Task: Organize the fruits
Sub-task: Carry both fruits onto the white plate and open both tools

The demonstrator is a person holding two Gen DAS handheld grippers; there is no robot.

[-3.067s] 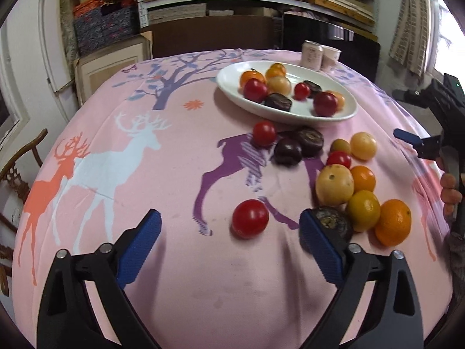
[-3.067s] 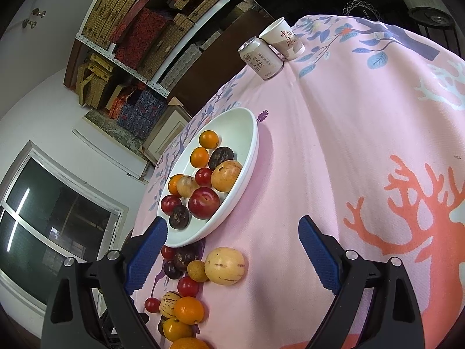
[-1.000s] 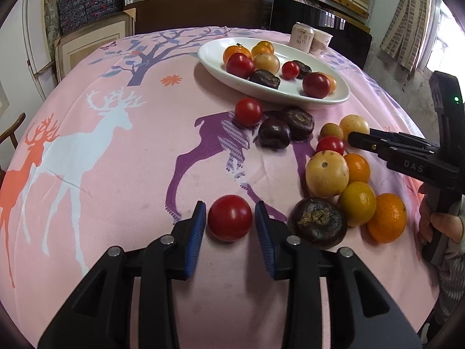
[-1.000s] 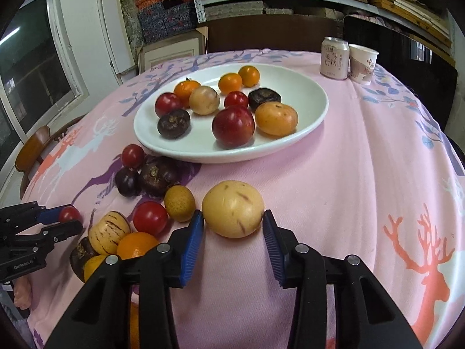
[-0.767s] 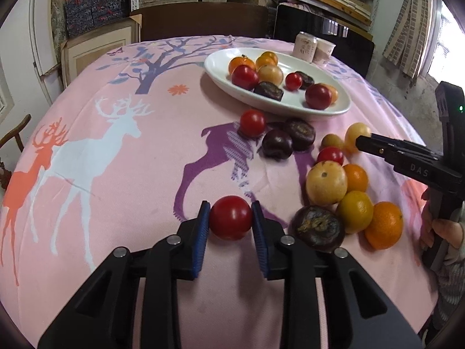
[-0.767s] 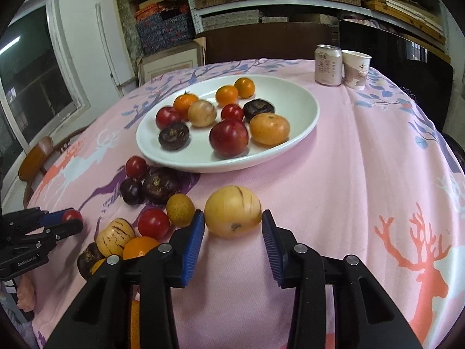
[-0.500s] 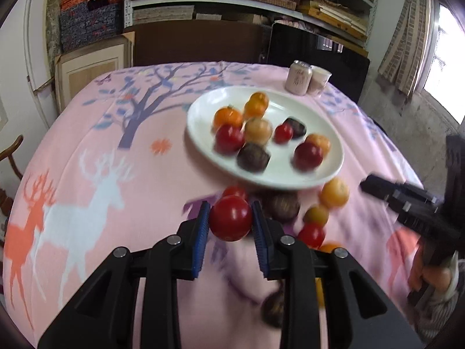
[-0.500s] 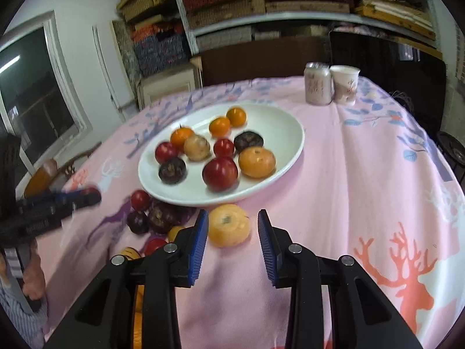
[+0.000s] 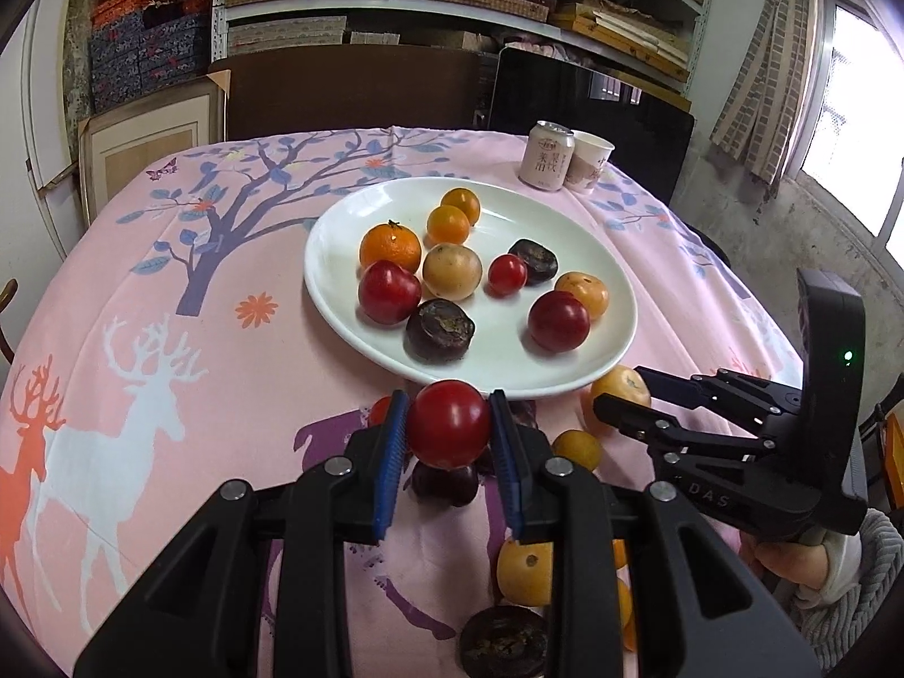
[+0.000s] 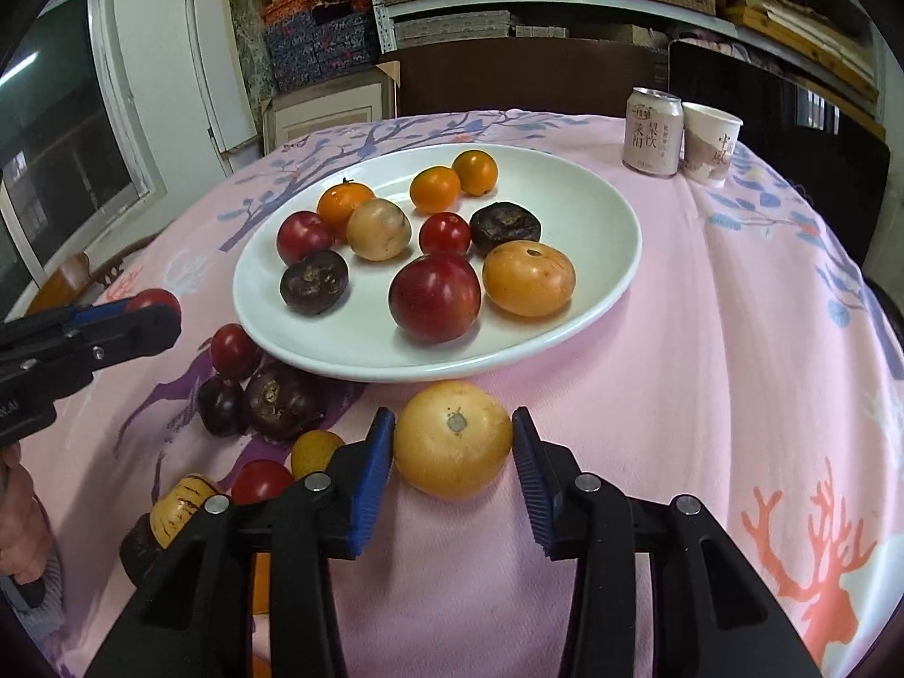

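Left tongs [image 9: 449,432] lifted red tomato [image 9: 449,430] off bench, clamped on it, now just short of white plate's [image 9: 333,305] near rim. Right tongs [image 10: 452,455] just reopened, yellow fruit [image 10: 453,438] between pads, unpressed, on bench beside same rim. Plate straight ahead; left closer to drop.

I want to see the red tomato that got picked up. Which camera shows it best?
The left wrist view. The red tomato sits big and whole in the middle, pinched by the left gripper just before the white plate. The right wrist view shows only a small red bit behind that gripper's fingers at the left edge.
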